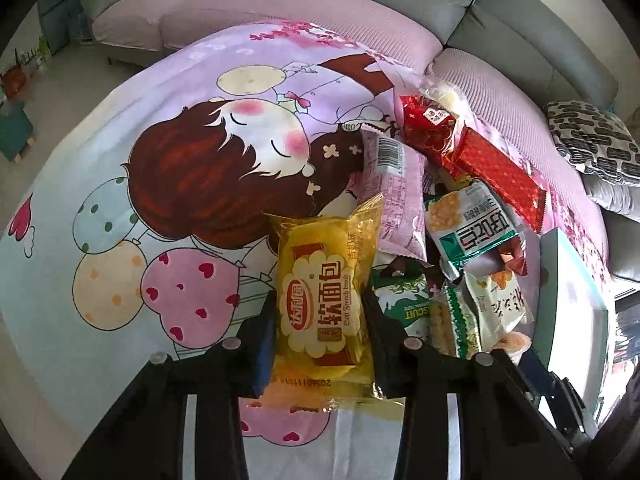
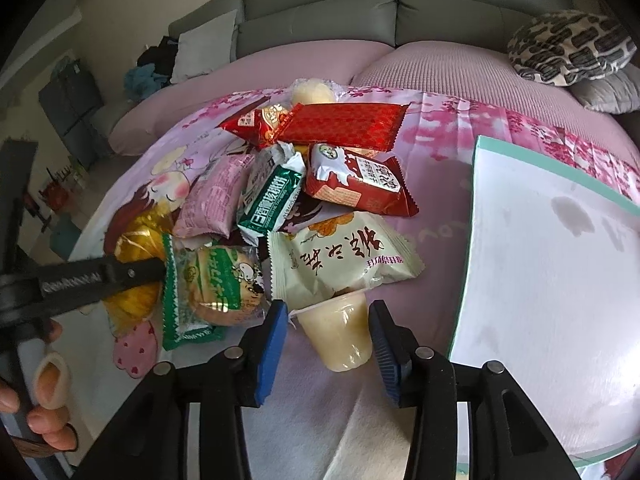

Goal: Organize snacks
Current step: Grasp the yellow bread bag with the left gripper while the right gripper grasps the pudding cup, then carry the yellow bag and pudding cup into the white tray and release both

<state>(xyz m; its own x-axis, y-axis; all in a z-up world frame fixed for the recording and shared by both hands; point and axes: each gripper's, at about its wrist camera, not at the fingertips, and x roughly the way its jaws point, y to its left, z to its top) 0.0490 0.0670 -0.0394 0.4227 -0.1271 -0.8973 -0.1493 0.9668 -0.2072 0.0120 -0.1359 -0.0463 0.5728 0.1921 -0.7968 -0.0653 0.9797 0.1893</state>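
Snack pile sits on a cartoon-print cloth (image 1: 120,184) over a ribbed pink cushion (image 2: 440,76), grey sofa (image 2: 360,4) behind. Mostly crinkly foil and plastic pillow packs.

Left gripper (image 1: 320,336): pressed together on the yellow bread pack (image 1: 324,304), glossy translucent film, oblong, puffy. Blue pads bear on both long sides near its lower half. Long axis runs along the fingers, away from the camera; printed face up, crimped end seals top and bottom. It sits at the left edge of the pile, touching the pink barcode pack (image 1: 394,196). In the right wrist view the left gripper comes in from the left, over the same yellow pack (image 2: 136,264), with the person's hand (image 2: 40,384) on its handle.

Right gripper (image 2: 328,332): spread, straddling the jelly cup (image 2: 344,332). Cup is clear moulded plastic, tapered, pale creamy fill, lying on its side, base toward the camera, foil-lid end tucked under the cream pastry pack (image 2: 344,256). Right pad looks to be at the cup wall, left pad shows a gap; cannot tell real contact.

White flat box (image 2: 552,300) with teal rim lies right of the pile, smooth, stained surface. Long red foil bar (image 2: 344,124) lies crosswise at the far end.
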